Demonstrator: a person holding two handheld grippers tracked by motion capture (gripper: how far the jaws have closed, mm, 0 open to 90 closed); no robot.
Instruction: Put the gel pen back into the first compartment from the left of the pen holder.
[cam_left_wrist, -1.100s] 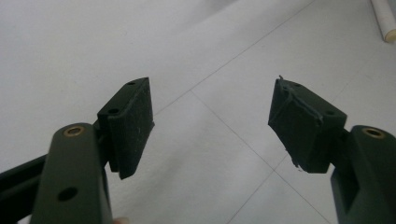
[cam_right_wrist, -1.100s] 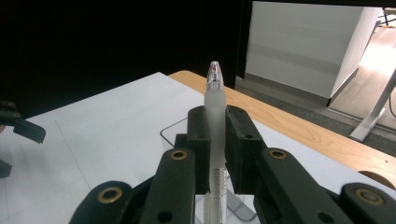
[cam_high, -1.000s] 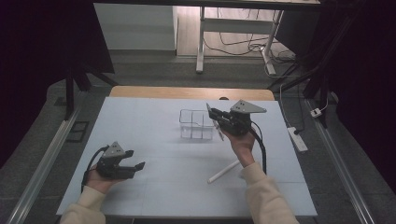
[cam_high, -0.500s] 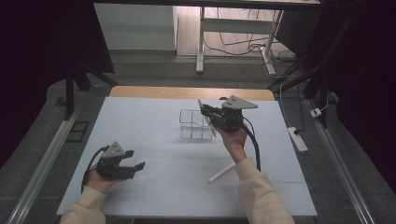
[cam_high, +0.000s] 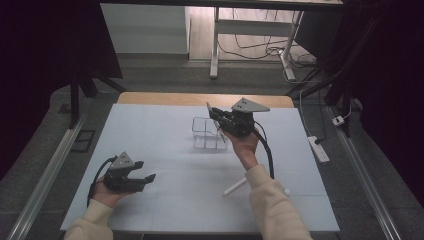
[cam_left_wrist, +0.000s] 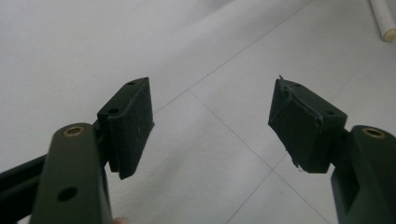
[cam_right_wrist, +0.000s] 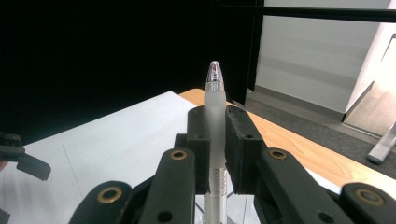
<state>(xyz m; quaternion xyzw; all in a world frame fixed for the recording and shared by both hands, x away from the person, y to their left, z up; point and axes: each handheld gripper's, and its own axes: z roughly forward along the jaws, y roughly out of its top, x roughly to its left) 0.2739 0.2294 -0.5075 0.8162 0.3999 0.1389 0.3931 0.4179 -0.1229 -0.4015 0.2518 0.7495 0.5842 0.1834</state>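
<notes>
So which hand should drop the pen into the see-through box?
The right. The right gripper already has its jaws shut on the pen and hangs by the clear box. The left gripper sits open and empty near the table's front edge, well away from the box.

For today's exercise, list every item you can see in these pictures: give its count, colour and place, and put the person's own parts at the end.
Pen: one, clear frosted, clamped between the right gripper's jaws, tip up.
Clear holder: one, transparent, divided into compartments, at mid-table beside the right gripper.
White tube: one, white, lying on the mat by the right forearm.
Mat: one, pale blue-grey, covering the table.
Table: one, wooden, its edge showing at the far side.
Power strip: one, white, on the floor to the right.
Left gripper: one, black, near the mat's front left, jaws apart.
Right gripper: one, black, above the holder.
Hands: two, one on each gripper.
</notes>
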